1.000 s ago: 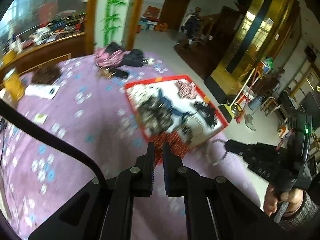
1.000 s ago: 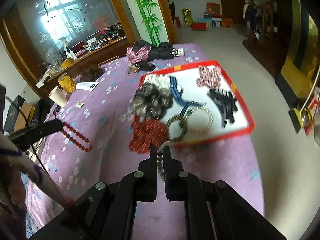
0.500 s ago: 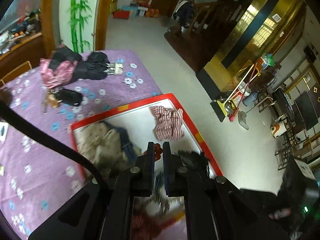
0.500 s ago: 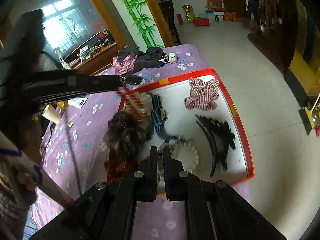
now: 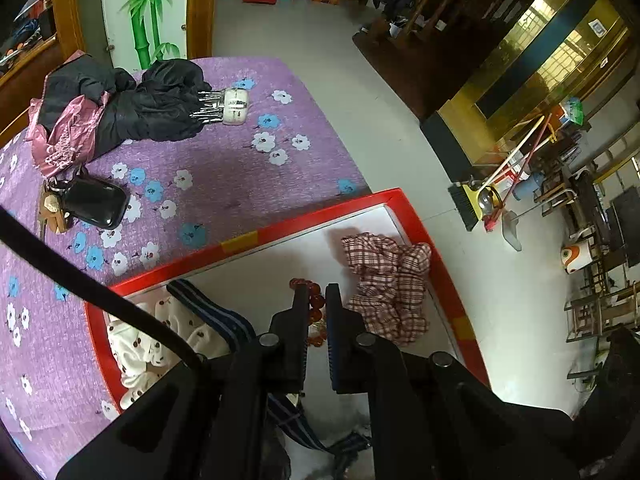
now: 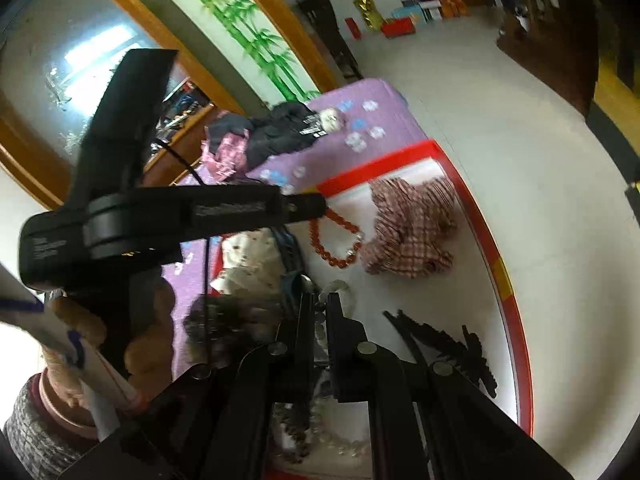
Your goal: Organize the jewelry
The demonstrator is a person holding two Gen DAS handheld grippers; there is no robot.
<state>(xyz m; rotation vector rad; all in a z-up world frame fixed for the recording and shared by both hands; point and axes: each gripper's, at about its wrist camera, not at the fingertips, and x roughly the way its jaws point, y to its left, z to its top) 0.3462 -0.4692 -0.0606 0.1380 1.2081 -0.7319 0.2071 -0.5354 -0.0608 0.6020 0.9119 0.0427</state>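
A red-rimmed white tray (image 5: 404, 204) lies on the purple flowered table. My left gripper (image 5: 316, 300) is shut on a red bead bracelet (image 5: 314, 300), which hangs down to the tray floor beside a plaid scrunchie (image 5: 384, 276). In the right wrist view the left gripper (image 6: 316, 204) holds the red bracelet (image 6: 336, 240) left of the plaid scrunchie (image 6: 412, 228). My right gripper (image 6: 318, 312) is shut on a pale bead bracelet (image 6: 320, 328) low over the tray (image 6: 516, 320).
In the tray lie a white cherry-print scrunchie (image 5: 136, 336), a blue striped band (image 5: 216, 316), a dark fluffy scrunchie (image 6: 228, 320) and black hair clips (image 6: 444, 344). On the table are a black case with keys (image 5: 92, 202) and a folded umbrella (image 5: 160, 108).
My left gripper carried the red bracelet from the table's near side over the tray and lowered it beside the plaid scrunchie. My right gripper moved forward over the tray with the pale bracelet.
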